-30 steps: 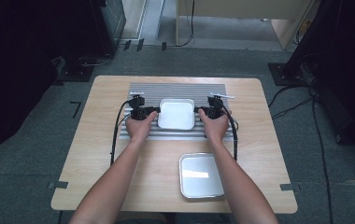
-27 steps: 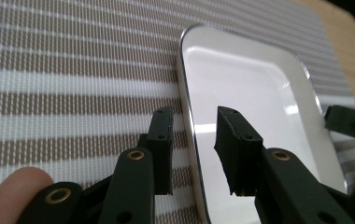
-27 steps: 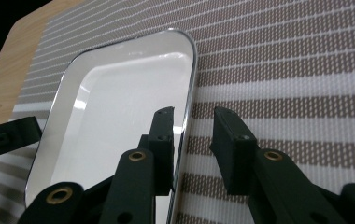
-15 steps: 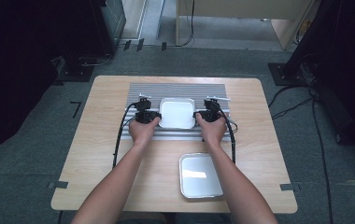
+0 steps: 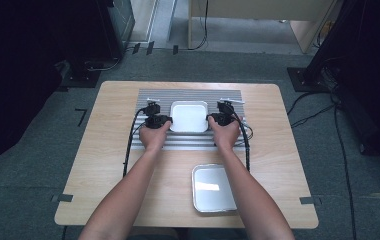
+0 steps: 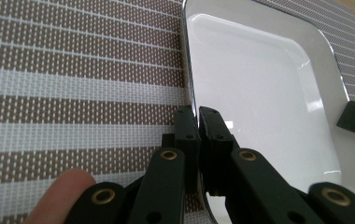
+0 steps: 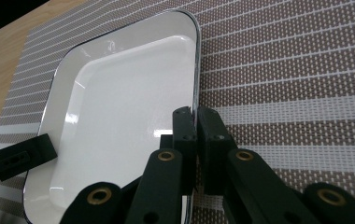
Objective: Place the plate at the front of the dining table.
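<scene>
A white square tray (image 5: pixel 189 116) with a thin dark rim rests on a striped placemat (image 5: pixel 228 96) in the middle of the wooden table. My left gripper (image 5: pixel 164 119) is shut on the tray's left rim, and in the left gripper view its jaws pinch that white tray (image 6: pixel 259 88) at the edge (image 6: pixel 197 122). My right gripper (image 5: pixel 212 119) is shut on the opposite rim. The right gripper view has the white tray (image 7: pixel 119 112) clamped between the jaws (image 7: pixel 195 121), with the other gripper's jaw (image 7: pixel 12 158) at the far side.
A second tray, metal and shiny (image 5: pixel 212 187), lies near the table's front edge between the forearms. Cables (image 5: pixel 128 145) trail from both grippers across the table (image 5: pixel 103 165). Dark equipment and floor cables surround the table.
Both grippers and the white tray have shifted slightly toward the person along the placemat. Both hold on the tray's rims is unchanged.
</scene>
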